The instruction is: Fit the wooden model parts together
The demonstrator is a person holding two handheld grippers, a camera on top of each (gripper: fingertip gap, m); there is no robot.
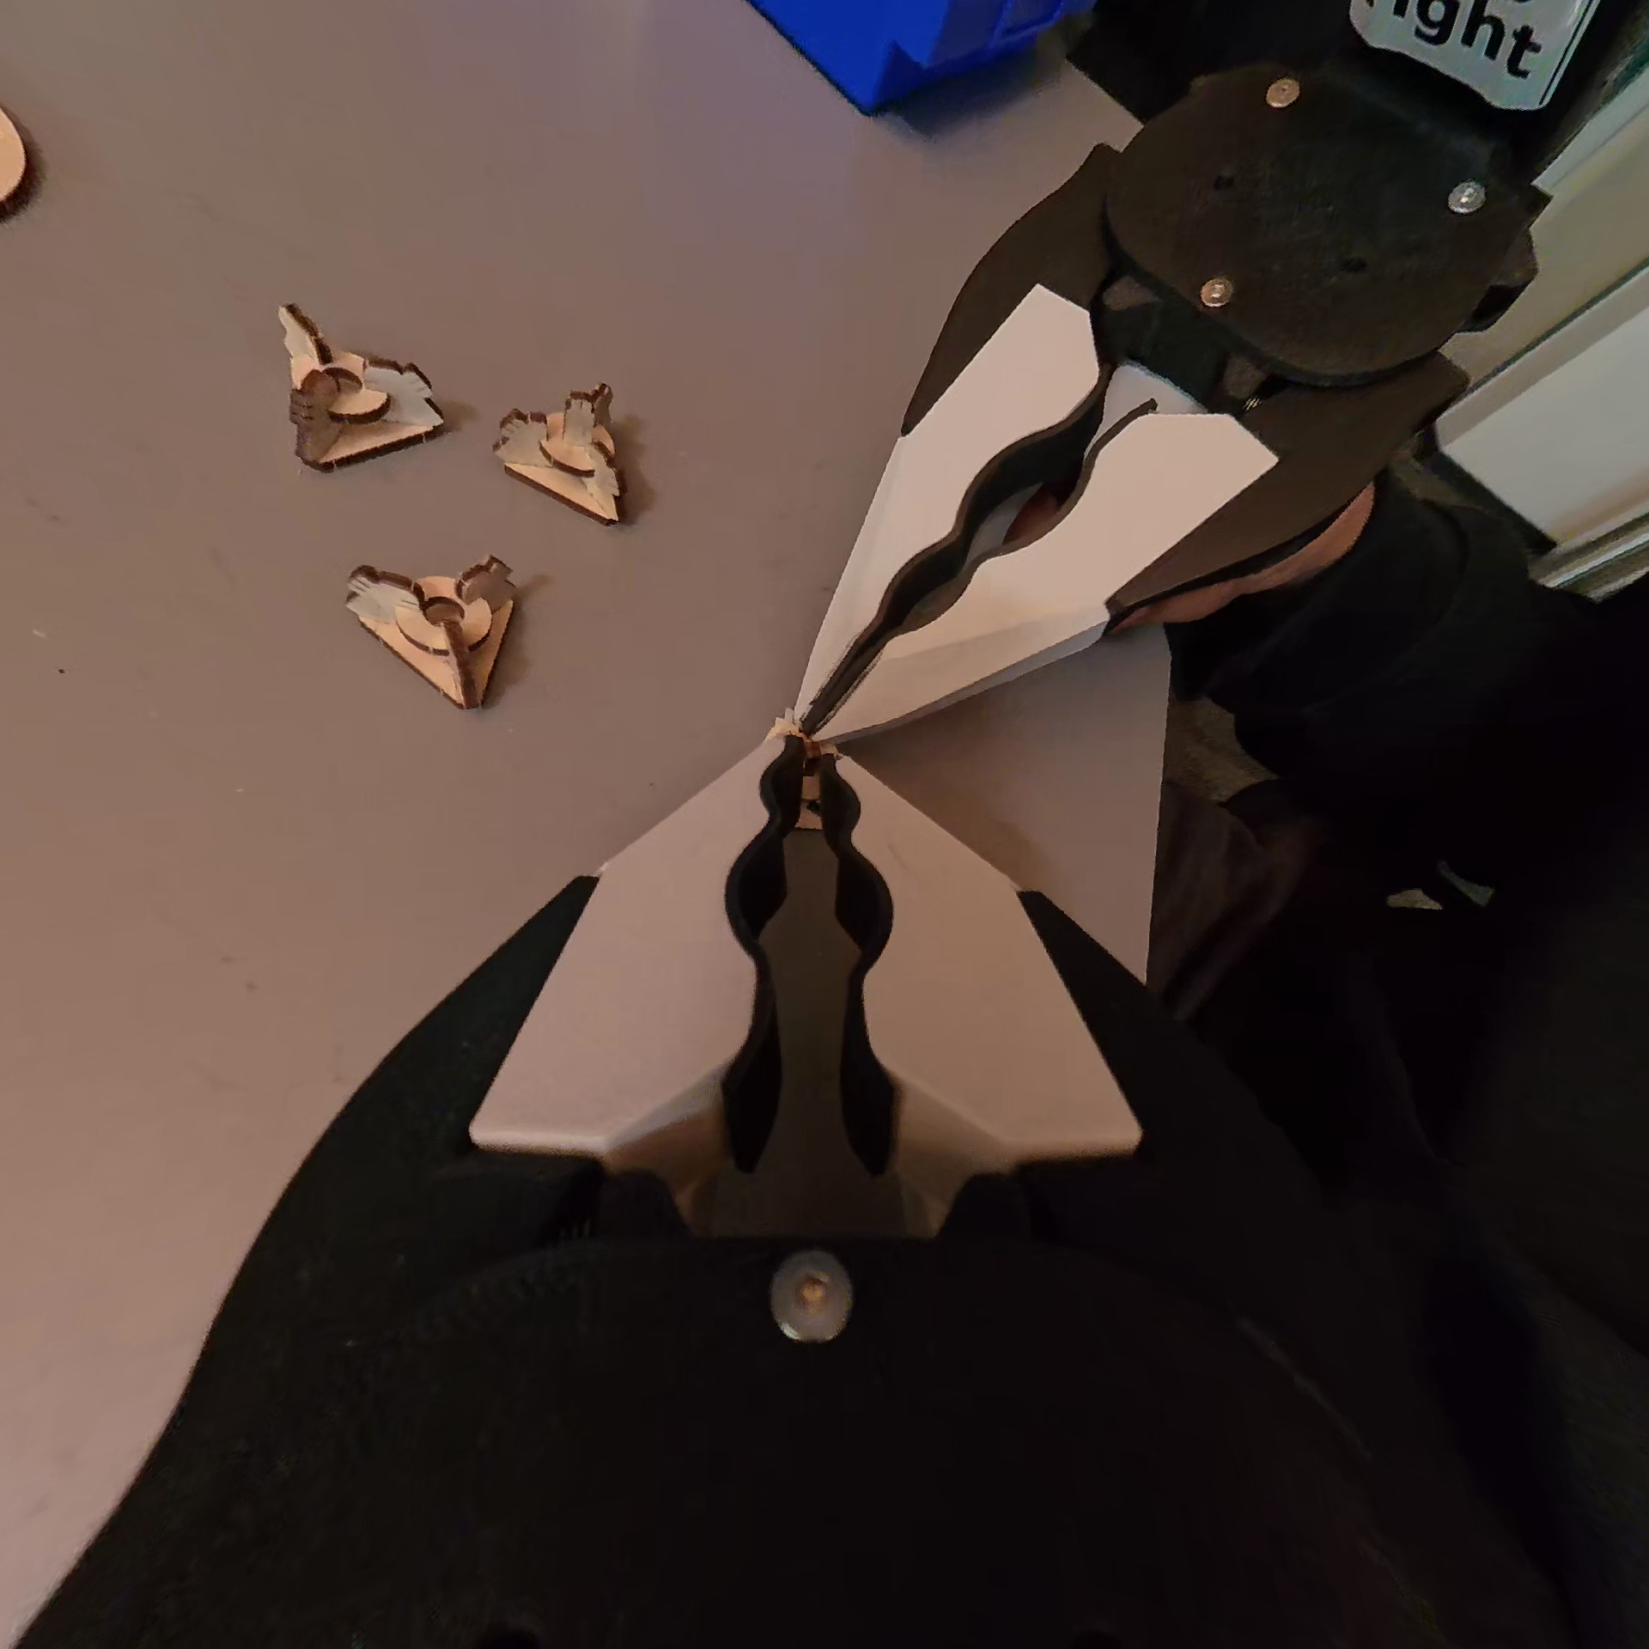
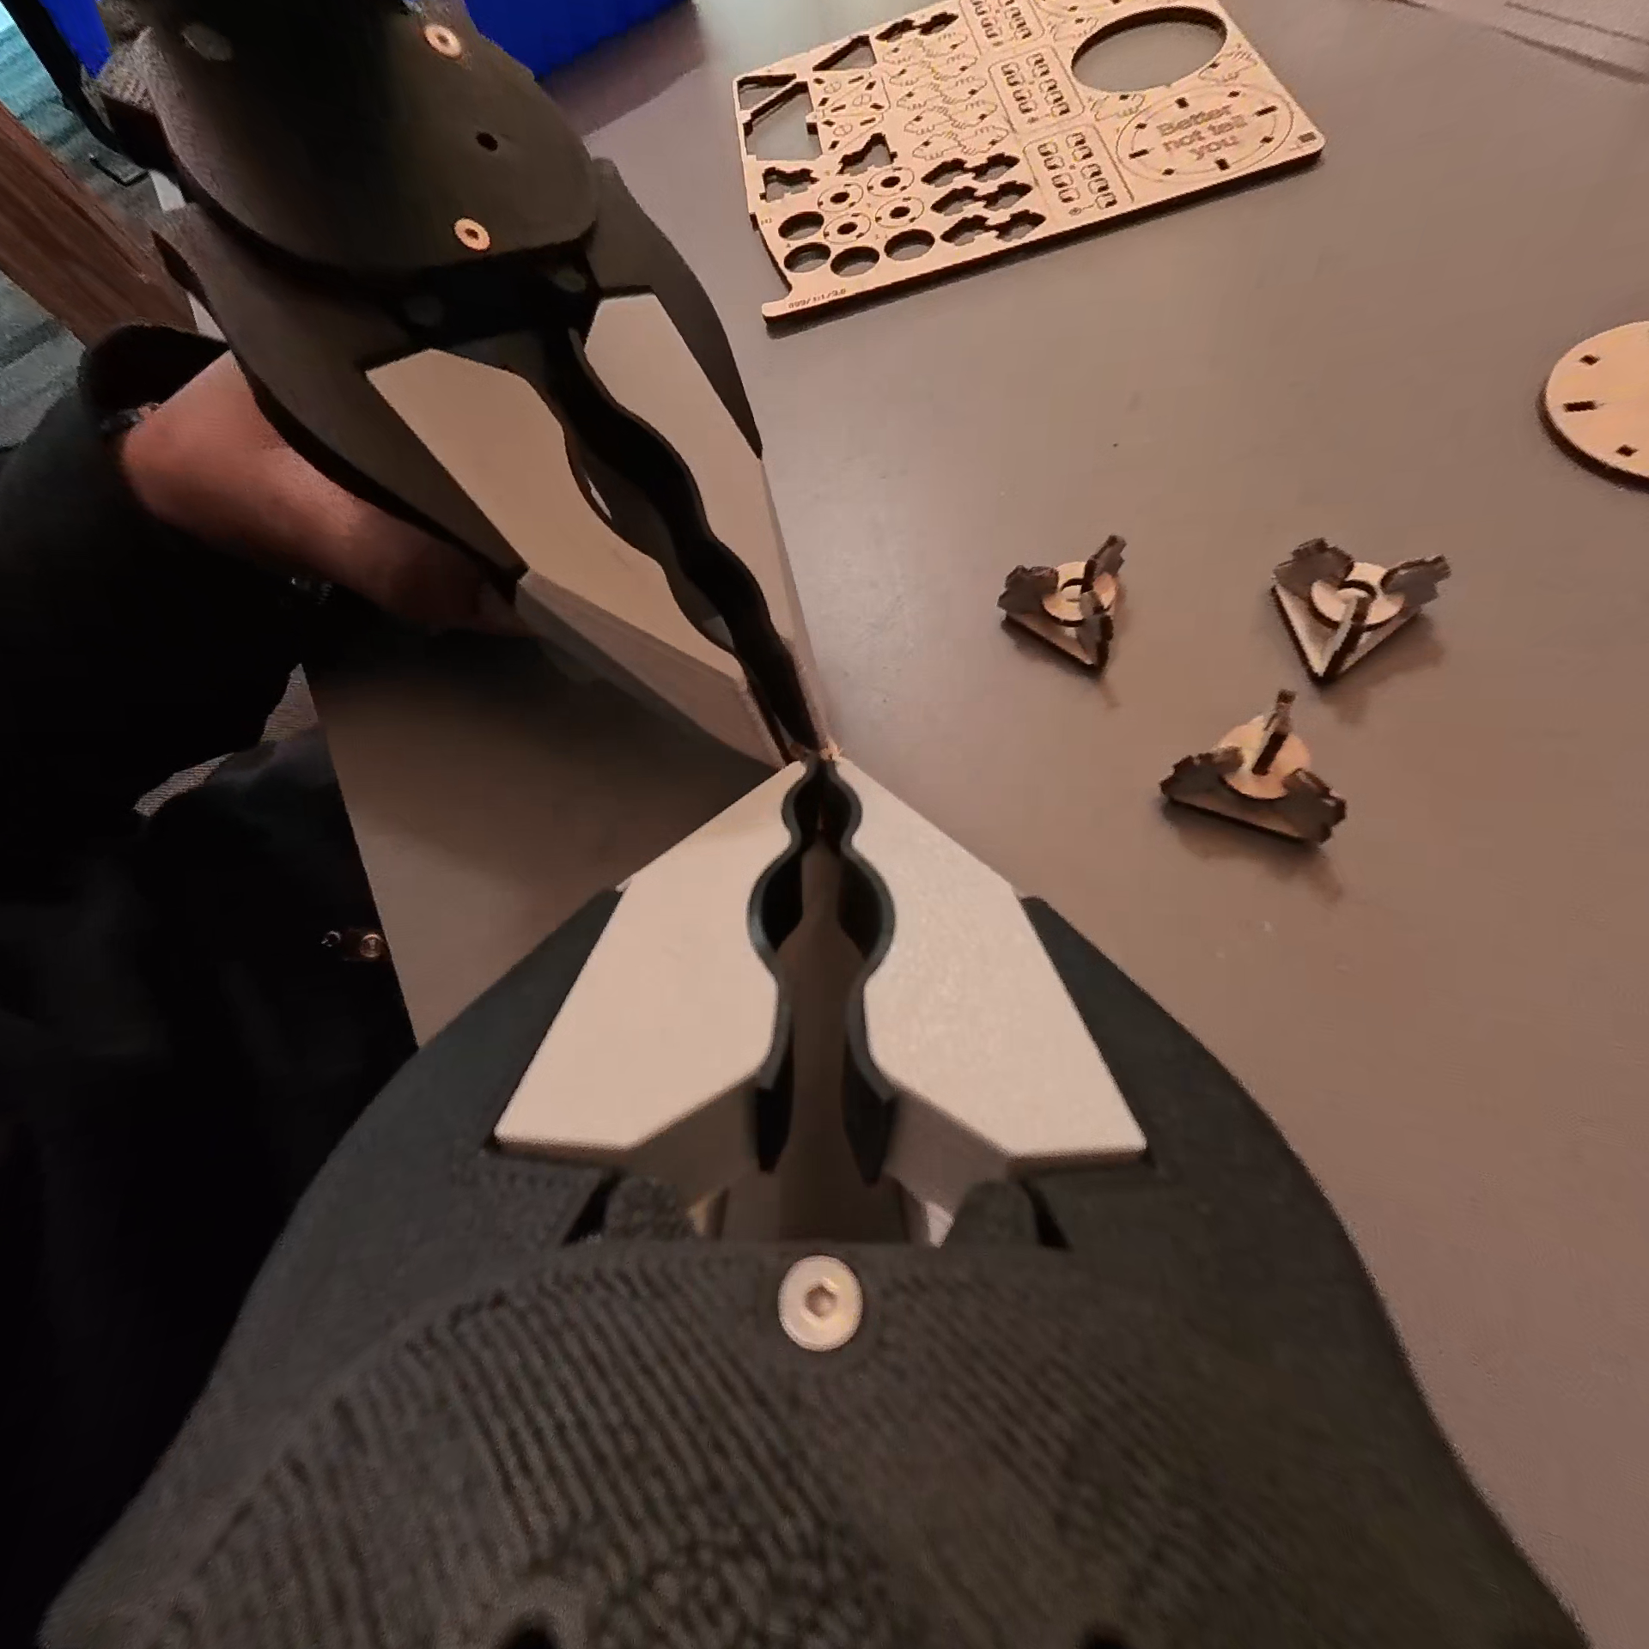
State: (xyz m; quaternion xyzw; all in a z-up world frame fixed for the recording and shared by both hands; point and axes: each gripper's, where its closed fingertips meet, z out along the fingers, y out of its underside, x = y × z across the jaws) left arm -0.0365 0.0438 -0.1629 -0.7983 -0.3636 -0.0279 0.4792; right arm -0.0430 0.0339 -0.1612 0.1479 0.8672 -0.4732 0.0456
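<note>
Matt table [image 2: 1249,1071], seemingly plywood pieces [image 1: 428,625]

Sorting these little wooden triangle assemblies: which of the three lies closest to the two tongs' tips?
The triangle assembly lowest in the left wrist view; the other two assemblies lie farther up the table.

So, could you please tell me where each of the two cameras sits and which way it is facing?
Left wrist view: sits on the left gripper, looking along its fingers over the grey table; a small wooden piece sits between its tips, the right gripper meets it.
Right wrist view: sits on the right gripper, facing the left gripper, the person's arm and a wooden sheet.
Both show three wooden triangles.
</note>
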